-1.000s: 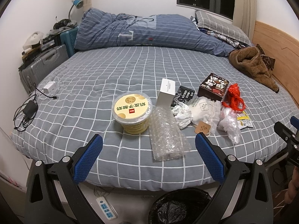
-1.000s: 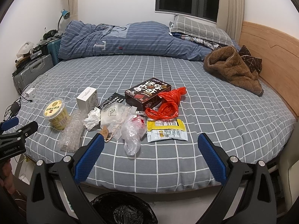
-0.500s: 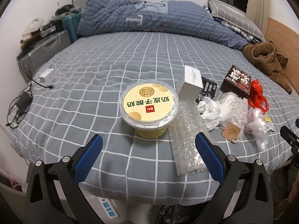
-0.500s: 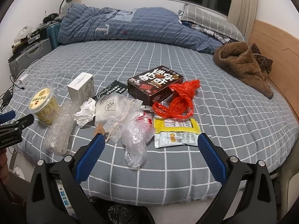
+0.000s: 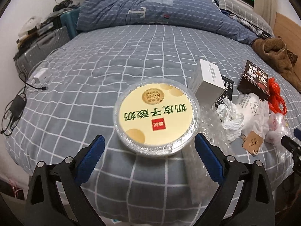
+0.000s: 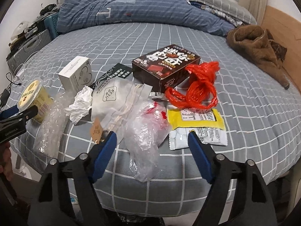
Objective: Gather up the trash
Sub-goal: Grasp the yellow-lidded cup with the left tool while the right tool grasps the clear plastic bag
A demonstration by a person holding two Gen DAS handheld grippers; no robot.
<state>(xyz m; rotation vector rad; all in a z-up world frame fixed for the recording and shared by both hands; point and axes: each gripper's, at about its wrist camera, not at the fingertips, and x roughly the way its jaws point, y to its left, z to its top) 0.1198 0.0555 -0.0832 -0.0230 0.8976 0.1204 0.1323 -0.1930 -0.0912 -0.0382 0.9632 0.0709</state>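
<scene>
Trash lies on the grey checked bed (image 5: 94, 71). A yellow-lidded cup (image 5: 157, 115) stands just ahead of my open left gripper (image 5: 149, 141), its near edge between the fingertips. It also shows in the right wrist view (image 6: 34, 100). My right gripper (image 6: 152, 138) is open, with a crumpled clear plastic bag (image 6: 146, 131) between its fingers. Nearby lie bubble wrap (image 6: 50, 124), a white tissue (image 6: 80, 105), a white pouch (image 6: 114, 99), a white box (image 6: 76, 73), a dark box (image 6: 165, 66), a red bag (image 6: 197, 86) and a yellow wrapper (image 6: 195, 120).
A blue duvet (image 6: 131, 5) is heaped at the far side. A brown garment (image 6: 257, 45) lies by the wooden headboard at right. Suitcases (image 5: 41, 45) stand left of the bed, with a charger and cables (image 5: 37, 79) on its left edge.
Both grippers have moved forward and down toward the bed. The cup now fills the left view; the clear bag now sits between the right fingers. The black bin below has left view.
</scene>
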